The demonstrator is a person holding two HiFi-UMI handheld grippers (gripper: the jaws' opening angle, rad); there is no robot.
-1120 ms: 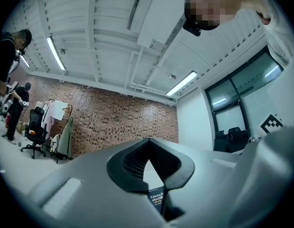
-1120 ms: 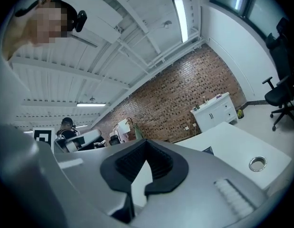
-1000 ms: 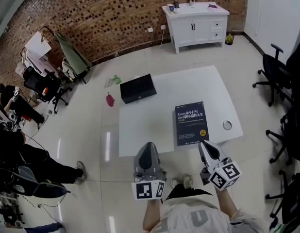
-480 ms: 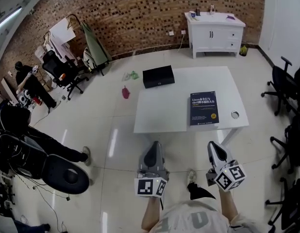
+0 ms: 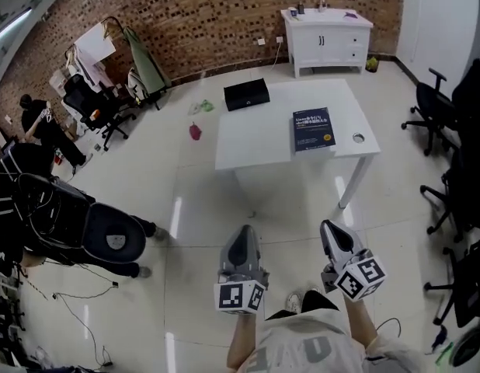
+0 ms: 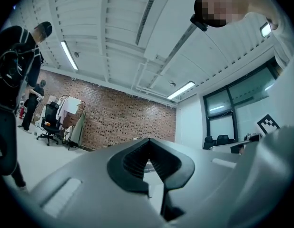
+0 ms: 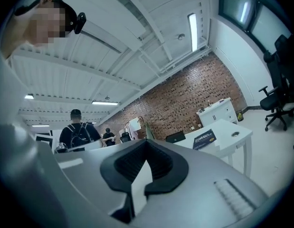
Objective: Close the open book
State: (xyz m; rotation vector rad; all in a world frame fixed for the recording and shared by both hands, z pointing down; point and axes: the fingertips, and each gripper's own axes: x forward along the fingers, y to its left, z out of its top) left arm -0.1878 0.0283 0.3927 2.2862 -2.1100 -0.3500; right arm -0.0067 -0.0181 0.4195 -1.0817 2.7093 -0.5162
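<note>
**Book closed, person backed away from the table**

Since a second ago the person has stepped back. The white table (image 5: pixel 252 152) then lay right in front of both grippers, and now a stretch of bare floor separates them from its near edge.

Nearest, the left gripper (image 5: pixel 241 231) and the right gripper (image 5: pixel 332 228) are held side by side, well short of the table and pointing toward it. Each has its jaws drawn together with nothing between them, and each gripper view shows the tips meeting.

On the right half of the table the book (image 5: pixel 313 129) lies flat and closed, dark blue cover up. A small round ring (image 5: pixel 358 138) sits just beside it, toward the table's right edge. A black case (image 5: pixel 247 94) rests at the table's far left corner. Beyond the table, a white cabinet (image 5: pixel 327 33) stands against the brick wall.

The closing itself looks finished, so the step in hand seems to be the retreat. The next move probably calls for no further work on the book. Touching it again would first mean walking back to the table.
</note>
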